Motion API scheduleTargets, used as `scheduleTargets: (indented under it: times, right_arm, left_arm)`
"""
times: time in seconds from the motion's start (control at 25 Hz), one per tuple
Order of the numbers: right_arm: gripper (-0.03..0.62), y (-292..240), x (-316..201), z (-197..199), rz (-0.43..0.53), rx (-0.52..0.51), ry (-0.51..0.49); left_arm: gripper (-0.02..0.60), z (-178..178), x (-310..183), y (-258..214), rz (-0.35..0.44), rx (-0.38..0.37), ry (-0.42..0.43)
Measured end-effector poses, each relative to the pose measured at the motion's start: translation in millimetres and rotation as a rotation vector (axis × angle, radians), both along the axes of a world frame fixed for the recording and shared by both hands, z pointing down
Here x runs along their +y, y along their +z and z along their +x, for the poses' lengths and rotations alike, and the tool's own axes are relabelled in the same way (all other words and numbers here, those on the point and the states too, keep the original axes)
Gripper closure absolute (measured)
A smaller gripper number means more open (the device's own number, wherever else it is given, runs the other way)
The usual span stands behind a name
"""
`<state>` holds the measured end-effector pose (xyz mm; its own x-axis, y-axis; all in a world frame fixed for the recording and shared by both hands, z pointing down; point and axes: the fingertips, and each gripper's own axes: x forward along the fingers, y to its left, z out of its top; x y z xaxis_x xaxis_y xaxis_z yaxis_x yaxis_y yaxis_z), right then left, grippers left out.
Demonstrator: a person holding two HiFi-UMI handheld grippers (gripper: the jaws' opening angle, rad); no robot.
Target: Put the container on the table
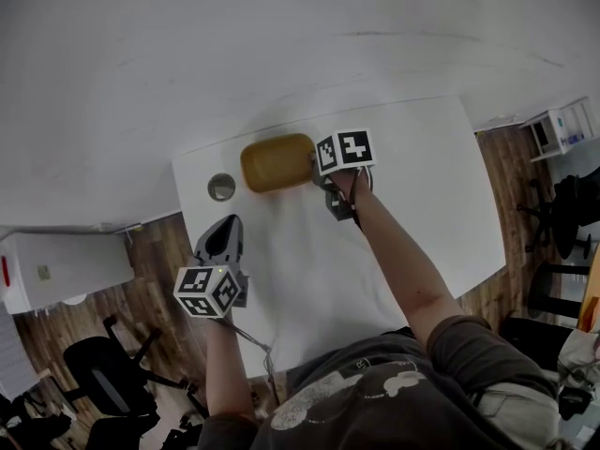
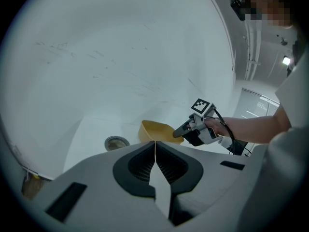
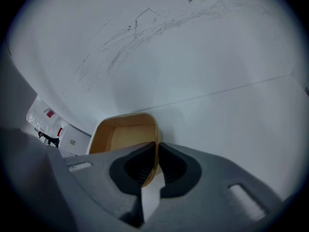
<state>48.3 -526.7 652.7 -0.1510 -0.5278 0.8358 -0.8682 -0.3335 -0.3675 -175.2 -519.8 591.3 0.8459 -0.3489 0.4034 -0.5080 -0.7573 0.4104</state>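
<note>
The yellow container (image 1: 275,162) is at the far side of the white worktop (image 1: 309,270), close to the wall (image 1: 281,45). The fingers of my right gripper (image 3: 156,151) pinch its right rim. A small round disc (image 1: 221,187) lies just left of it. My left gripper (image 2: 155,146) hovers over the near left edge, fingers together, empty.
</note>
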Motion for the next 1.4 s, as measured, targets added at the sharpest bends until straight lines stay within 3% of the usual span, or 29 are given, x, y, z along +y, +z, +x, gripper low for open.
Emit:
scheduleTargets:
  times: [0.48,1.4]
  right_arm:
    - [0.500,-0.3,0.8,-3.1,0.015,-0.029,-0.004]
    - [0.493,-54.1,31.5,-1.4,0.111,-0.051,0.022]
  left_arm:
    - [0.571,0.8,2.8,-0.4,-0.011,0.007,-0.006]
    - [0.571,-5.8,26.9,-31.3,0.022,0.036,-0.016]
